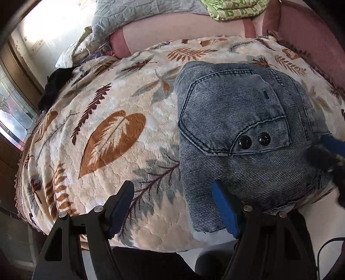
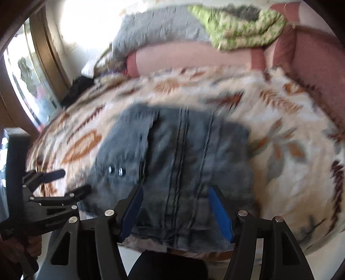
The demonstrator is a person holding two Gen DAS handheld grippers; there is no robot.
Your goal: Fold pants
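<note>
Left hand-held gripper (image 1: 172, 209), seen from its own wrist camera, is spread wide and grasps nothing; its right blue-padded finger lies over the near left edge of the jeans (image 1: 241, 129), while its left finger sits above the leaf-print blanket (image 1: 103, 133). The jeans are folded into a compact bundle on the right part of the bed, back pocket up, with two dark buttons (image 1: 254, 140) on the pocket flap. At the right edge of this view the right hand-held gripper (image 1: 330, 148) reaches the bundle, blurred, so its state cannot be read from here. Beyond the blanket lie a pink bolster (image 1: 194, 30), a grey quilt (image 1: 138, 15) and a green patterned cloth (image 1: 235, 8).

From the right wrist camera, which is motion-blurred, the right hand-held gripper (image 2: 176, 213) is released, both blue pads spread apart over the near edge of the jeans (image 2: 176, 155) with denim showing between them. The left hand-held gripper (image 2: 71, 183) appears at the left, its fingers parted beside the bundle's left edge. The blanket (image 2: 280, 133) surrounds the jeans on the far, left and right sides.
</note>
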